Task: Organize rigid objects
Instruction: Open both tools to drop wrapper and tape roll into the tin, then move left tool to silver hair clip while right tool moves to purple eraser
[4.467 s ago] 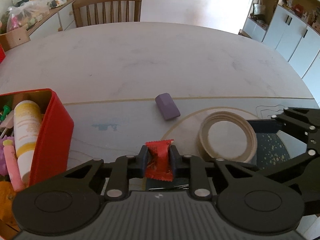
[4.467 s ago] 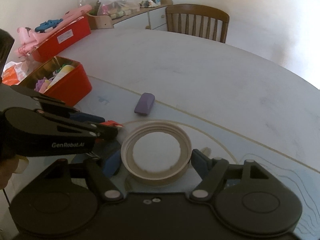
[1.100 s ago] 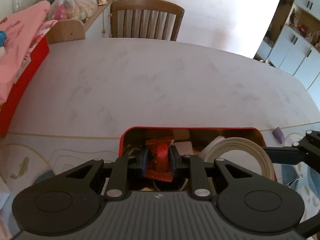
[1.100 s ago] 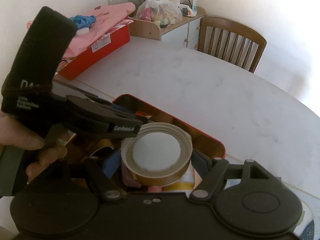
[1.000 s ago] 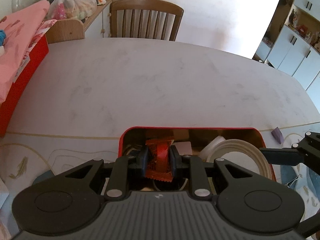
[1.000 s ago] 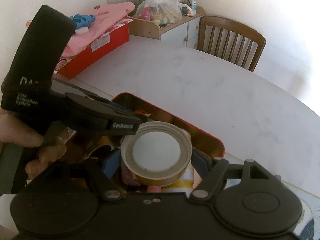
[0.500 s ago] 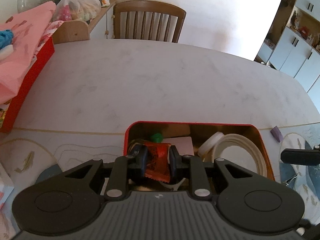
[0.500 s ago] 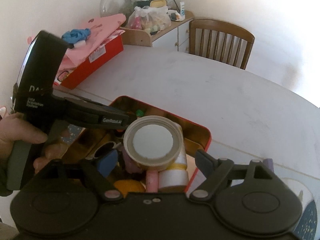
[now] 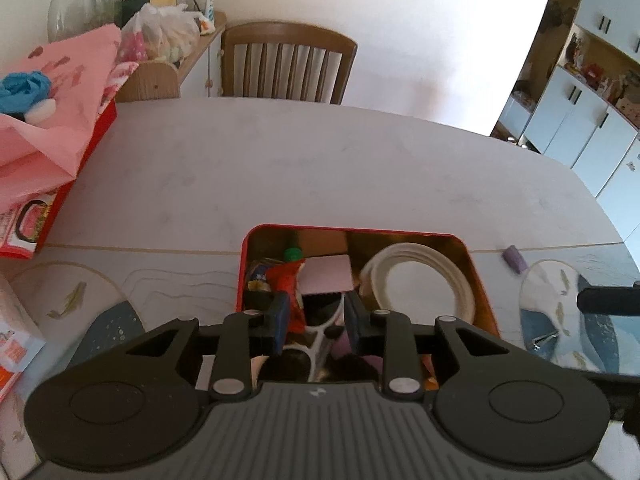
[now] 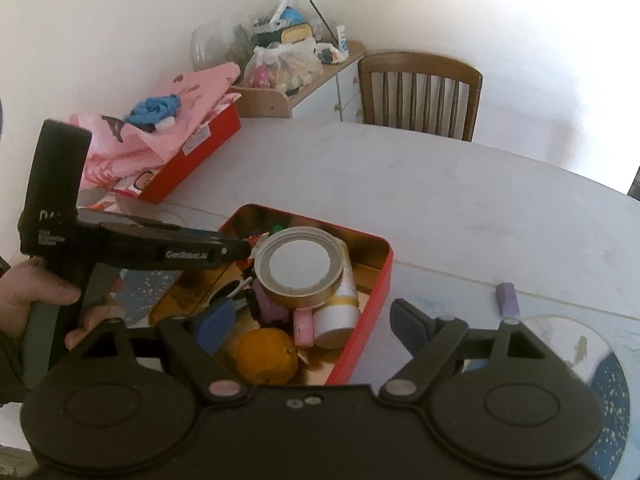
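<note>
The open red tin (image 9: 476, 272) holds several small items. My left gripper (image 9: 316, 312) hangs over its near end, jaws opening. The red packet (image 9: 289, 284) leans on the left pad, clear of the right pad, over the tin's contents. A white ring lid (image 9: 416, 280) lies in the tin's right half. In the right wrist view that lid (image 10: 300, 268) rests on a white bottle (image 10: 340, 316) in the red tin (image 10: 360, 320). My right gripper (image 10: 312, 326) stands open and holds nothing, pulled back above the tin's near end. A purple eraser (image 10: 507, 300) lies on the table to the right.
A person's hand (image 10: 40, 296) holds the left gripper (image 10: 236, 250). An orange (image 10: 268, 356) sits in the tin's near corner. A second red box (image 9: 92, 132) under pink cloth stands far left. A wooden chair (image 9: 288, 68) is behind the table. A patterned placemat (image 9: 560, 320) lies right.
The right gripper let go of the lid, which now lies in the tin, and drew back and up. The left jaws have parted from the red packet, and the left gripper has risen a little.
</note>
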A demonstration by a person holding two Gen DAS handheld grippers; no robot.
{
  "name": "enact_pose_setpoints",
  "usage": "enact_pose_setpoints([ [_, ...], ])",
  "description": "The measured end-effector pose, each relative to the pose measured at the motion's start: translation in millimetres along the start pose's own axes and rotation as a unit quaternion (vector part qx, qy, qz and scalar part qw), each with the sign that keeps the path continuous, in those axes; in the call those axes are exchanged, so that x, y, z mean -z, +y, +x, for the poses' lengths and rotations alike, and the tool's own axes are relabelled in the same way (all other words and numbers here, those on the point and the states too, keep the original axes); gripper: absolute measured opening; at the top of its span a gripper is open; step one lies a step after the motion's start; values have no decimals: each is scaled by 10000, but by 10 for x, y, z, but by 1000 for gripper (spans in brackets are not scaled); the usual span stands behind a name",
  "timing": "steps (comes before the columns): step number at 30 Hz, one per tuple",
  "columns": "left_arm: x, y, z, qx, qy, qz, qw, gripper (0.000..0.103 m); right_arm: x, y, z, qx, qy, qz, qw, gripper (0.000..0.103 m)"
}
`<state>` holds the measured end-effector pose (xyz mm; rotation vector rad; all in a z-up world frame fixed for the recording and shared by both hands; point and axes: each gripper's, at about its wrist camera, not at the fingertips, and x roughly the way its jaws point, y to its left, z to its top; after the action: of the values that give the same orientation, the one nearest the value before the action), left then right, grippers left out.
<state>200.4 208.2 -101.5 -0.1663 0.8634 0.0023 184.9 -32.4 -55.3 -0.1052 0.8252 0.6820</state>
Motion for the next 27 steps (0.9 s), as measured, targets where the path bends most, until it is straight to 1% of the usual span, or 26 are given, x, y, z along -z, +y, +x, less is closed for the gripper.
enact_pose_setpoints([
  [4, 48, -76, -159, 4, -113, 36, 9999, 29, 66, -38, -188, -19, -144, 21, 9999, 86],
  [5, 59, -96, -200, 25, -145, 46, 9999, 30, 91, -52, -247, -8, -186, 23, 9998, 87],
  [7, 87, -160, -285, 25, -212, 86, 9997, 36, 134, -91, -342, -1, -264, 32, 9996, 88],
  [9, 123, -228, -365, -5, -311, 144, 9994, 51, 185, -150, -444, -10, -327, 89, 9994, 88],
  [10, 145, -272, -411, -37, -389, 193, 9990, 53, 219, -188, -501, -13, -354, 114, 9993, 88],
  [13, 190, -375, -485, -95, -451, 262, 9986, 54, 304, -327, -647, 33, -423, 185, 9989, 93],
  [19, 279, -658, -608, -91, -514, 258, 9983, 54, 492, -693, -881, 143, -480, 409, 9979, 95],
  [23, 326, -917, -646, -35, -556, 263, 9981, 61, 604, -948, -978, 190, -475, 523, 9973, 98],
  [26, 344, -1125, -639, -16, -566, 299, 9979, 63, 666, -1134, -1032, 197, -458, 583, 9970, 99],
  [27, 352, -1201, -632, -4, -567, 314, 9979, 66, 675, -1196, -1042, 197, -456, 593, 9970, 100],
])
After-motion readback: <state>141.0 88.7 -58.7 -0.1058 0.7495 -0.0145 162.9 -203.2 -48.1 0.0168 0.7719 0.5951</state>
